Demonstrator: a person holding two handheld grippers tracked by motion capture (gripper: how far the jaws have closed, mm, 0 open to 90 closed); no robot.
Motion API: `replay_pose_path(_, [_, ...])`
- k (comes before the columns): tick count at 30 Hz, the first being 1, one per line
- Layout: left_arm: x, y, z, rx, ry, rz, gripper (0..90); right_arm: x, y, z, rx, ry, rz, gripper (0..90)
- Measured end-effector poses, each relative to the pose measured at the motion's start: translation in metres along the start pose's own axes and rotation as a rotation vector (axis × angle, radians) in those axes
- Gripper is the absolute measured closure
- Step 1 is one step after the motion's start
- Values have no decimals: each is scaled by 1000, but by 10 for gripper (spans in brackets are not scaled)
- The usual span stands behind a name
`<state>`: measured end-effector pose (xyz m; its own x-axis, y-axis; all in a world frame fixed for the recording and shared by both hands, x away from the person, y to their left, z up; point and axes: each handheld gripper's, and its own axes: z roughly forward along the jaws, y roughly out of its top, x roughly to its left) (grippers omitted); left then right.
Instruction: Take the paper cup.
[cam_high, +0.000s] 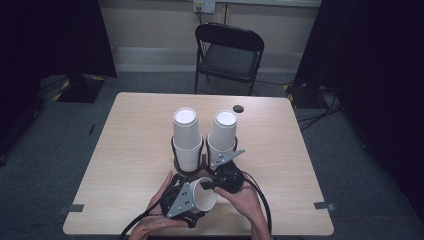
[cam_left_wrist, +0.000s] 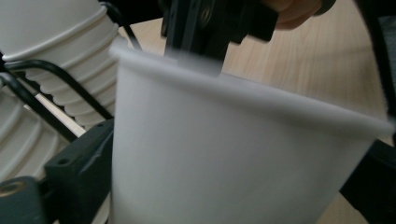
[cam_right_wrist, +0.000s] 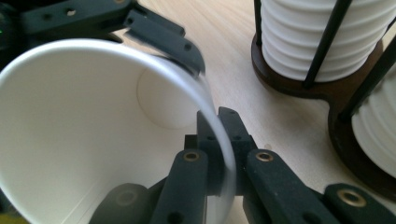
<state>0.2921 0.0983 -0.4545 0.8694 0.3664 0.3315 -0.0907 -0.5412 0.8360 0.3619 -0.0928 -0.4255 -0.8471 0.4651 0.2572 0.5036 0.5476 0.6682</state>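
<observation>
Now both hands are meeting low in the centre of the high view, sharing one paper cup (cam_high: 204, 195) lying on its side just above the desk (cam_high: 130, 150). The right tool (cam_high: 212, 186) is pinching the cup's rim, one jaw inside the mouth and one outside, jaws pressed together on the thin wall; the right gripper view shows that clamp at lower centre, with the rim (cam_right_wrist: 219, 135) running between the black jaws. That pinch is likely what is keeping the cup steady, mouth turned toward the right hand.

Meanwhile the left tool (cam_high: 192, 200) is straddling the cup's body, its jaws spread wide on either side; in the left gripper view the white wall (cam_left_wrist: 224, 158) sits right between them, though whether the pads are pressing on it I cannot tell. It looks like a handover in progress.

Just above the hands, two tall stacks of paper cups (cam_high: 186, 135) are standing upright in a dark wire holder (cam_high: 176, 150), presumably the source or the destination for this loose cup.
</observation>
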Motion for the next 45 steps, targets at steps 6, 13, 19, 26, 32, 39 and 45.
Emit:
replay_pose_path(6, [-1, 1, 2, -31, 8, -29, 53, 1, 1, 4, 4, 17, 23, 883])
replay_pose_path(13, [-7, 1, 5, -8, 60, -21, 72, 4, 2, 9, 21, 39, 26, 881])
replay_pose_path(19, [-4, 1, 5, -9, 47, -32, 88, 4, 0, 9, -2, 32, 43, 866])
replay_pose_path(26, [0, 0, 4, -21, 52, -67, 93, 6, -3, 8, -12, 5, 60, 825])
replay_pose_path(32, [4, -4, 3, -39, 54, -118, 93, 5, -6, 4, -65, -14, 76, 776])
replay_pose_path(39, [6, -9, 4, -58, 59, -166, 93, 2, -14, -3, -145, -6, 107, 741])
replay_pose_path(45, [11, -11, 2, -70, 84, -209, 92, 2, -18, -8, -205, -14, 103, 698])
